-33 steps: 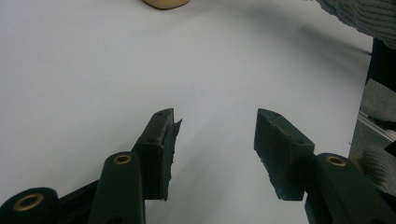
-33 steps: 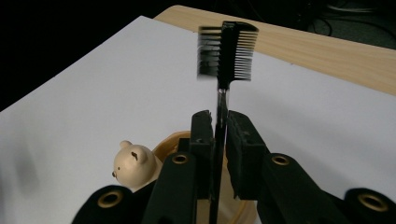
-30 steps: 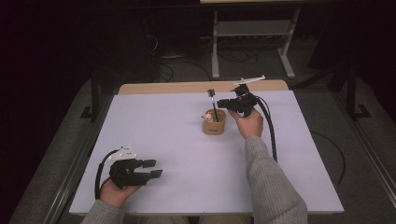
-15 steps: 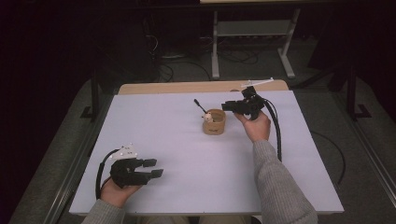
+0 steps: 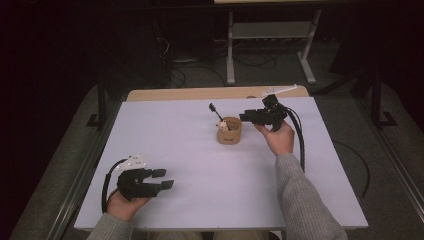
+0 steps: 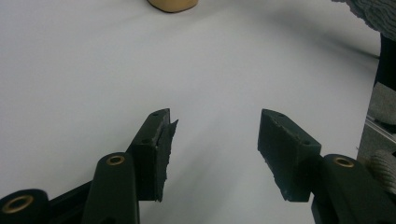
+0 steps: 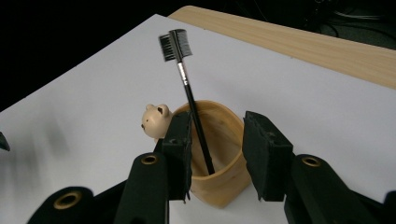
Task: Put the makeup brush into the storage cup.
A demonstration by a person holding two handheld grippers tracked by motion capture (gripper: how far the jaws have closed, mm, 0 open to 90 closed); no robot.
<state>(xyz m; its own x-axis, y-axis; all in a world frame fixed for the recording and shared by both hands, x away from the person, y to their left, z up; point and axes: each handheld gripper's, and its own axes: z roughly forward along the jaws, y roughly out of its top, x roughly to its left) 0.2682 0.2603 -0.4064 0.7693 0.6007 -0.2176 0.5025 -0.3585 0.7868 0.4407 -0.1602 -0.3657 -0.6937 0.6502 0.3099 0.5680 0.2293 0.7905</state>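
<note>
A tan cup (image 5: 229,134) stands on the white table, right of the middle and toward the back. A small bear head (image 5: 221,126) sits on its rim. A black brush (image 5: 215,111) stands in the cup and leans left, bristle end up. My right gripper (image 5: 245,118) hovers just right of the cup, apart from it. Its jaws have just been opening and hold nothing. In the right gripper view the cup (image 7: 224,135), bear (image 7: 155,120) and brush (image 7: 187,86) lie beyond my open right gripper (image 7: 218,119). My left gripper (image 5: 164,178) rests open near the front left, with bare table between the jaws of the left gripper (image 6: 215,121).
A wooden strip (image 5: 200,93) borders the table's (image 5: 200,165) far edge. A metal stand (image 5: 270,45) and cables lie on the dark floor behind. The cup's base (image 6: 173,4) shows far ahead in the left gripper view.
My right gripper let go of the brush, opened and drew back to the right of the cup. The brush tipped from upright to leaning left. The left hand stayed put.
</note>
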